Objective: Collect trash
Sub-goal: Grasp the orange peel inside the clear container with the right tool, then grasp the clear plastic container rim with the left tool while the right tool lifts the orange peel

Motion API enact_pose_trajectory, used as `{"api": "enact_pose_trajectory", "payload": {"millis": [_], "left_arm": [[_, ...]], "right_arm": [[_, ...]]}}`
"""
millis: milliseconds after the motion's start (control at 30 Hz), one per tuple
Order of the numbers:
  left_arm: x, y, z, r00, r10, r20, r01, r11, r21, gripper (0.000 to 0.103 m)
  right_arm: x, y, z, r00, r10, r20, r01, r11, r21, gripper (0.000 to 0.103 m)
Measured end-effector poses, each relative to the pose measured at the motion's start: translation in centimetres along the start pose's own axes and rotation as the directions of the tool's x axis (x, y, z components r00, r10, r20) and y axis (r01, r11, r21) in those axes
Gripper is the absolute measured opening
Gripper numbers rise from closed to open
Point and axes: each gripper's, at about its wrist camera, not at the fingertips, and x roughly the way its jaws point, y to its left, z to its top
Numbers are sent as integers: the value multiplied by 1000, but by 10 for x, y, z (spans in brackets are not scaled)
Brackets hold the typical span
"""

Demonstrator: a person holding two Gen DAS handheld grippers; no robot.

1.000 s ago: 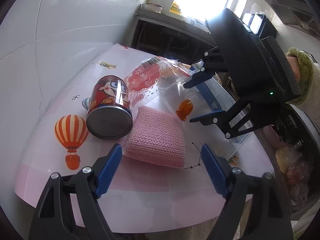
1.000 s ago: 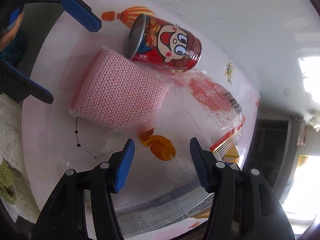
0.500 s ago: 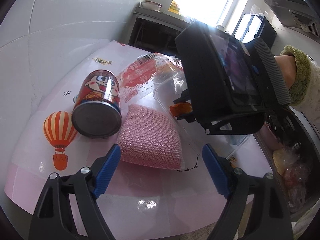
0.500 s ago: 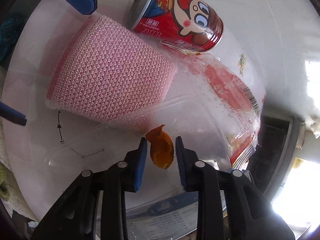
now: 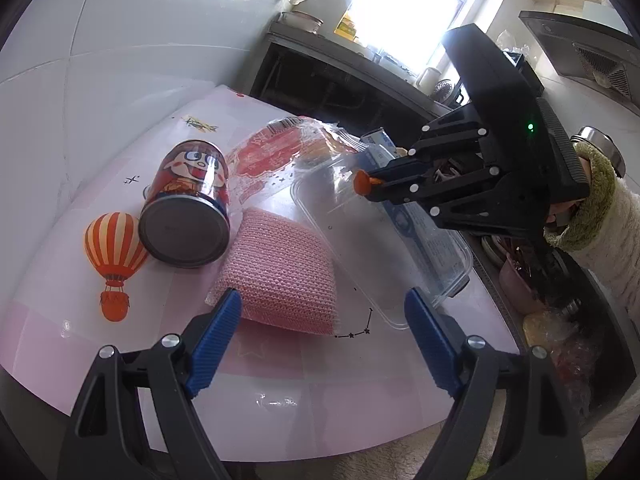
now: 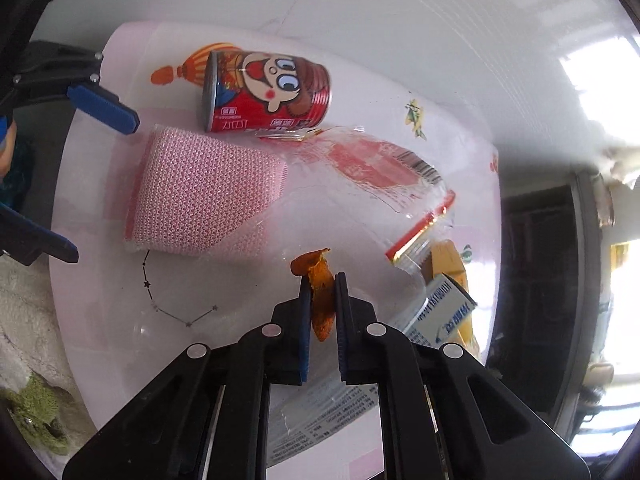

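Note:
A piece of orange peel (image 6: 320, 292) is pinched between the blue pads of my right gripper (image 6: 321, 280), whose jaws are still closing on it. In the left wrist view the peel (image 5: 362, 182) hangs above the clear plastic tray (image 5: 448, 276), held by the right gripper (image 5: 370, 184). My left gripper (image 5: 322, 298) stands open and empty near the table's front edge, just short of a pink sponge (image 5: 280, 268). A red cartoon can (image 5: 186, 204) lies on its side to the left of the sponge. A red and clear wrapper (image 5: 272, 156) lies behind both.
The pink table (image 5: 280, 396) with balloon prints butts against a white tiled wall. A blue and white box (image 5: 416, 216) lies at the tray's far side. Beyond the table's right edge are bags and a pot. A dark counter stands under the window.
The right gripper's jaws came down around the orange peel in the tray, shut on it and lifted it off the tray. The left gripper stayed open and almost still.

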Motion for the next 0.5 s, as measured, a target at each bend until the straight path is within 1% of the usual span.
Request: {"api": "enact_pose_trajectory", "payload": {"millis": [167,300,367,433,500], "left_arm": [[-4,-12,-2,1000,-27,14,26,999,24,81],[-8,-24,-6,997,-72,32,71,997,31,81],[-9,-34,-7,994,-103,33,101,994,46,79],[-7,-47,-10,991,-127,29,125,989,80,78],[-3,-62,-11,991,-134,19,131,983,130,76]], "right_arm": [[-23,-15,-10,997,49,65,-56,993,109,9],[-47,-26,-21,985,84,154,-120,964,238,9],[-56,-34,-32,977,80,200,-143,936,323,9],[-66,-34,-47,969,69,236,-163,897,410,9],[-75,-33,-65,965,56,254,-180,851,493,9]]}}
